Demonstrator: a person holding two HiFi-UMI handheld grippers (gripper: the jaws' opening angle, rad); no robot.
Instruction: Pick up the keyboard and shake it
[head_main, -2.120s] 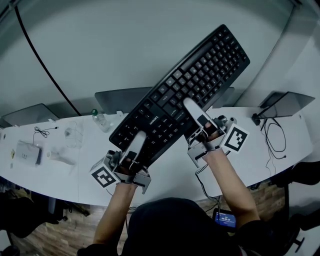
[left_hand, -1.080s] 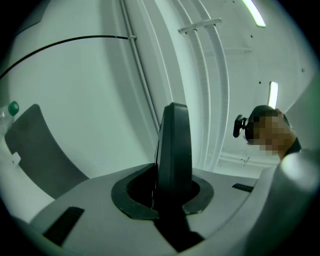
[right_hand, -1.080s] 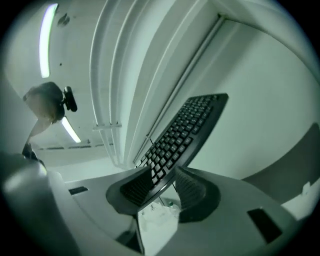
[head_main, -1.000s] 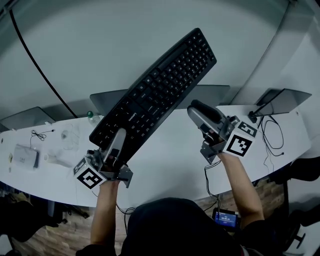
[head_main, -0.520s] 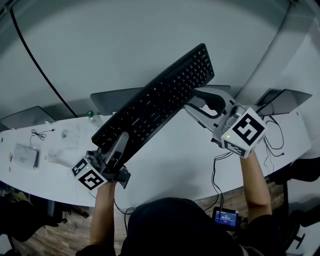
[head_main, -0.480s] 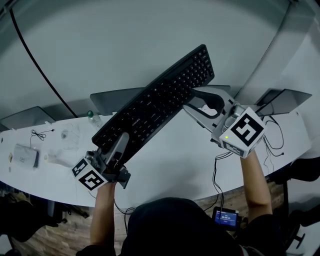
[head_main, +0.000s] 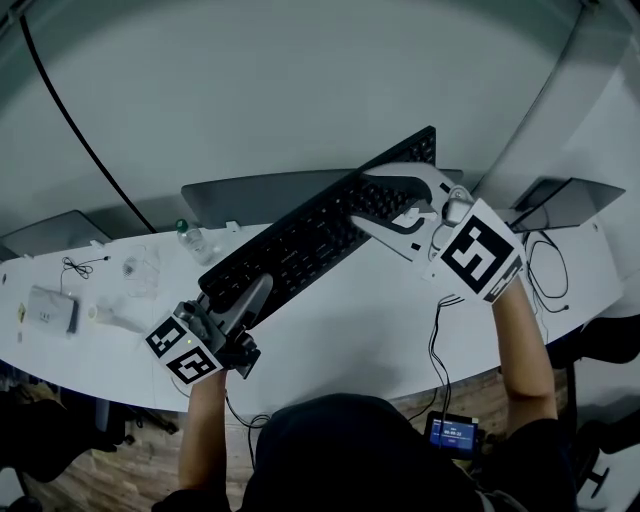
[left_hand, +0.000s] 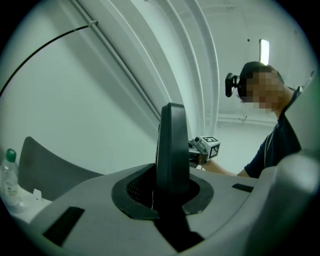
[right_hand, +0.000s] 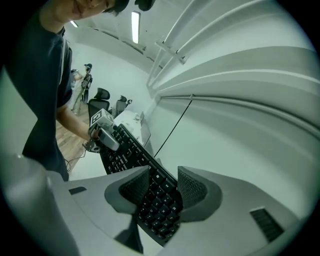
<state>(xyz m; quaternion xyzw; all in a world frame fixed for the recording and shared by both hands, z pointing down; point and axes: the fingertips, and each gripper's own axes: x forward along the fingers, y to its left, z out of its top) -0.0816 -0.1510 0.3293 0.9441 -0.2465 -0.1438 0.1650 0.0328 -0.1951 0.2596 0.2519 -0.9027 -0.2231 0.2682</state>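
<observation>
Item: long black plastic keyboard (head_main: 310, 240), which hung slanted in the air above the white counter (head_main: 350, 330). My left gripper (head_main: 258, 290): its fingers were clamped on the near-left end. My right gripper (head_main: 362, 197): its fingers had just been opening and stood apart, straddling the far-right end without pressing it.

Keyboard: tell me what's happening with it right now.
A person holds the black keyboard up off the white desk, tilted, with a gripper in each hand. The left gripper is clamped on one end of it. The right gripper straddles the other end, but its jaws have just been opening and stand apart, so only the left one is gripping.
</observation>
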